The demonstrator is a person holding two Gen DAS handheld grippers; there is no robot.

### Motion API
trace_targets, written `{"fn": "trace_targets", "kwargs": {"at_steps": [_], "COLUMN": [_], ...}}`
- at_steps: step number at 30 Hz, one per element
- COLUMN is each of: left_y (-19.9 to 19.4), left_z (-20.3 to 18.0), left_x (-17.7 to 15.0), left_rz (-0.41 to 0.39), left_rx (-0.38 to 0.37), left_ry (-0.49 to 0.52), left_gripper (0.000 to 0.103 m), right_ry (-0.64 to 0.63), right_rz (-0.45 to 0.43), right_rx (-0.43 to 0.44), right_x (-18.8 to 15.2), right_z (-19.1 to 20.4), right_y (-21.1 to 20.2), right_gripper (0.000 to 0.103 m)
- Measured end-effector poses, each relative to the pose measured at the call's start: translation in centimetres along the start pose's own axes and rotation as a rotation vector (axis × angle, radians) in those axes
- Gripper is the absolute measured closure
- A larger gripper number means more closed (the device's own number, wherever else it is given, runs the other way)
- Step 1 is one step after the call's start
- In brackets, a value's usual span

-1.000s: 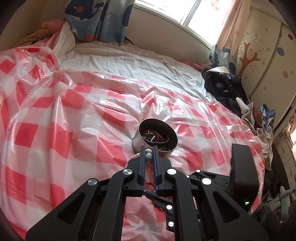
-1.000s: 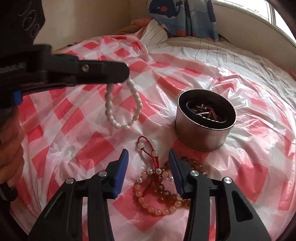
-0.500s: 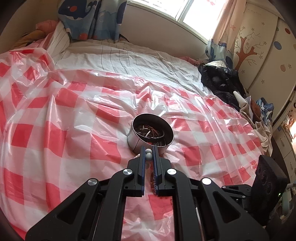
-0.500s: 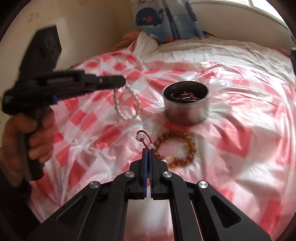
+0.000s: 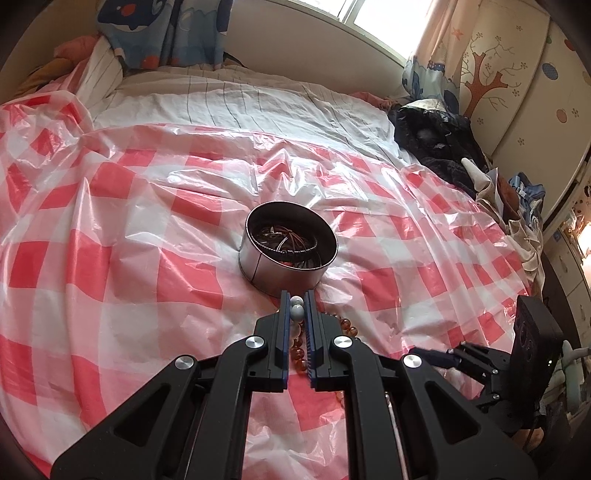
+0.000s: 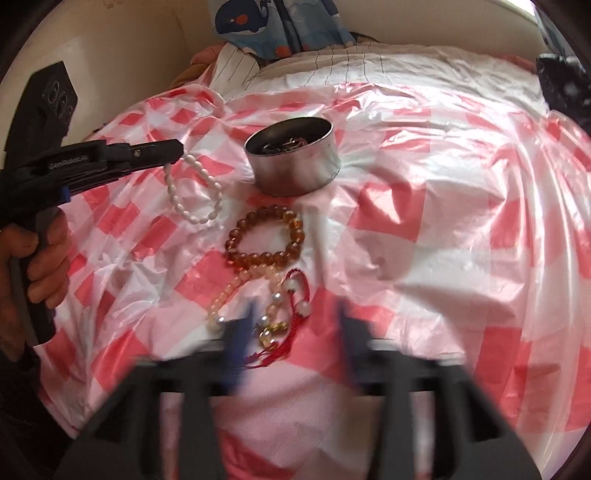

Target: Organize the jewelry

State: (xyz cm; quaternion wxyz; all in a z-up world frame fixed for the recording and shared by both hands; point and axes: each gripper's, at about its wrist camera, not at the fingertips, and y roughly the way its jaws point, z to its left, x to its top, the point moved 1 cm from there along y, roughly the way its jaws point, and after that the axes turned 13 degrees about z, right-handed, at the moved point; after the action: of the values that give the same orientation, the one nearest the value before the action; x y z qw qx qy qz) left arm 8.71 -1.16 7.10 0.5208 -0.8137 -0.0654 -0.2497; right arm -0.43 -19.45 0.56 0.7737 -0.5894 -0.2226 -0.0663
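Note:
My left gripper [image 5: 297,312] is shut on a white bead bracelet [image 6: 194,199], which hangs from its tip [image 6: 173,147] just left of the round metal tin [image 6: 293,162]. The tin [image 5: 290,254] holds several dark bangles. An amber bead bracelet [image 6: 264,236], a pale bead bracelet [image 6: 236,291] and a red-cord bracelet [image 6: 295,291] lie on the red-and-white checked plastic sheet [image 6: 424,221] in front of the tin. My right gripper [image 6: 291,325] is open and blurred, just above the pale beads and red cord.
The sheet covers a bed with a striped white cover [image 5: 240,99] behind. Dark clothes [image 5: 436,144] are piled at the right edge. A whale-print pillow [image 6: 277,26] and the wall lie at the far side.
My right gripper has opened from shut and moved down close over the red-cord and pale bracelets. My left gripper has carried the white bracelet nearer the tin.

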Motion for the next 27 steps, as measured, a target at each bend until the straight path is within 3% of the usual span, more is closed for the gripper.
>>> {"fn": "trace_targets", "kwargs": {"at_steps": [3, 5, 7, 9, 14, 18, 21, 24, 27], "left_y": [0.4, 0.8, 1.4, 1.9, 2.3, 2.3, 2.4, 2.6, 3.0], "left_z": [-0.2, 0.0, 0.1, 0.3, 0.1, 0.0, 0.0, 0.1, 0.0], "left_x": [-0.1, -0.2, -0.3, -0.4, -0.5, -0.6, -0.6, -0.6, -0.8], "left_rz": [0.013, 0.034, 0.062, 0.084, 0.098, 0.096, 0.099, 0.113, 0.128], "left_rx": [0.005, 0.015, 0.034, 0.042, 0.049, 0.051, 0.052, 0.057, 0.066], "left_ry": [0.002, -0.002, -0.004, -0.005, 0.009, 0.016, 0.017, 0.015, 0.02], "left_gripper": [0.096, 0.096, 0.096, 0.096, 0.096, 0.096, 0.096, 0.096, 0.096], "right_ry": [-0.022, -0.016, -0.006, 0.001, 0.024, 0.056, 0.052, 0.063, 0.046], "right_rz": [0.045, 0.063, 0.064, 0.046, -0.048, -0.108, -0.086, -0.042, -0.002], "right_rx": [-0.031, -0.021, 0.021, 0.039, 0.095, 0.057, -0.013, -0.048, -0.084], "right_x": [0.2, 0.0, -0.1, -0.1, 0.4, 1.3, 2.0, 1.8, 1.6], "right_z": [0.1, -0.2, -0.4, -0.6, -0.7, -1.5, -1.9, -2.3, -2.1], "right_y": [1.2, 1.8, 1.6, 1.1, -1.0, -1.9, -1.1, 0.3, 1.4], "right_gripper": [0.042, 0.059, 0.087, 0.092, 0.092, 0.092, 0.09, 0.048, 0.049]}}
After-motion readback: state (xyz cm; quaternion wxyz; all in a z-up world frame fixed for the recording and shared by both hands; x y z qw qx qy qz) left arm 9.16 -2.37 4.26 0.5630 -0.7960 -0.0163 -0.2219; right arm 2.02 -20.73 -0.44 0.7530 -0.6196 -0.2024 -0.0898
